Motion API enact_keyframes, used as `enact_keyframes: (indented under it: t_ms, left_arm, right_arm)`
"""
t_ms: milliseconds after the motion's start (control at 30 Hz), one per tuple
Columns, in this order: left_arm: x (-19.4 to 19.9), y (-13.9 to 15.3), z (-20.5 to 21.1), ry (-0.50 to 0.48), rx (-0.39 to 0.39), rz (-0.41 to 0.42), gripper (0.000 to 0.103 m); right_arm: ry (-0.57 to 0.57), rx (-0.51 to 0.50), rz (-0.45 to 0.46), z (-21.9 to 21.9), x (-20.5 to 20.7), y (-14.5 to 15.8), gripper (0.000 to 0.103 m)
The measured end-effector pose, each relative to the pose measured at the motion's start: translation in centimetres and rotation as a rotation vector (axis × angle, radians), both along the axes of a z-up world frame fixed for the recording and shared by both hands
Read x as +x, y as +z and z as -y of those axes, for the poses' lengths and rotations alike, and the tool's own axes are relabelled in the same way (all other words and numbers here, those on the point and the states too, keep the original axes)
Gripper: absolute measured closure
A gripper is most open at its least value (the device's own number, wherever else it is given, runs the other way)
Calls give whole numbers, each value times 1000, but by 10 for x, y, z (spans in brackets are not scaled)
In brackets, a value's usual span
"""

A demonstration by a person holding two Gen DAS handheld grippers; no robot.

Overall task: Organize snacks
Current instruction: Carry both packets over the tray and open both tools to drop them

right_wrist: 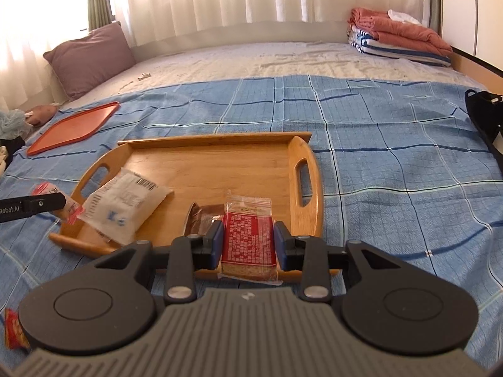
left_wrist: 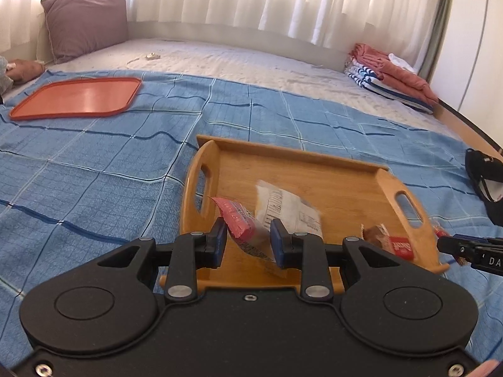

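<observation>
A wooden tray with two handles lies on the blue checked blanket; it also shows in the right wrist view. My left gripper is shut on a pink snack packet over the tray's near left corner. A white packet lies in the tray behind it, also in the right wrist view. My right gripper is shut on a red cracker packet at the tray's near edge. A brown packet lies just left of it.
An orange tray lies at the far left of the blanket. A purple pillow and folded towels sit at the back of the bed. A black bag is at the right edge. A red snack packet lies on the blanket at lower left.
</observation>
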State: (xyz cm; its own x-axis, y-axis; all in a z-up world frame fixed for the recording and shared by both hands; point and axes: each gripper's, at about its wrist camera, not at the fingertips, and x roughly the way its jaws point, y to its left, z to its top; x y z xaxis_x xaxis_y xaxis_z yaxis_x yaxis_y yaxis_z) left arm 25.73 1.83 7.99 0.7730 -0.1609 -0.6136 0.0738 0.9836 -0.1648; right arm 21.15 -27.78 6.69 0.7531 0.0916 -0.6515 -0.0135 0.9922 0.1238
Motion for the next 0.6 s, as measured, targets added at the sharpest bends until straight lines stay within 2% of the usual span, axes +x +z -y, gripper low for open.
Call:
enact_keyframes:
  t_ms: [133,600]
  left_arm:
    - [16,-9,2,1,15,-10,77]
    - [45,-26,-2,20,-17,-16,77]
  right_arm:
    - [-21,11,-29,2,20,-9,64]
    - [-50,2,-84,-4,65,-30,63]
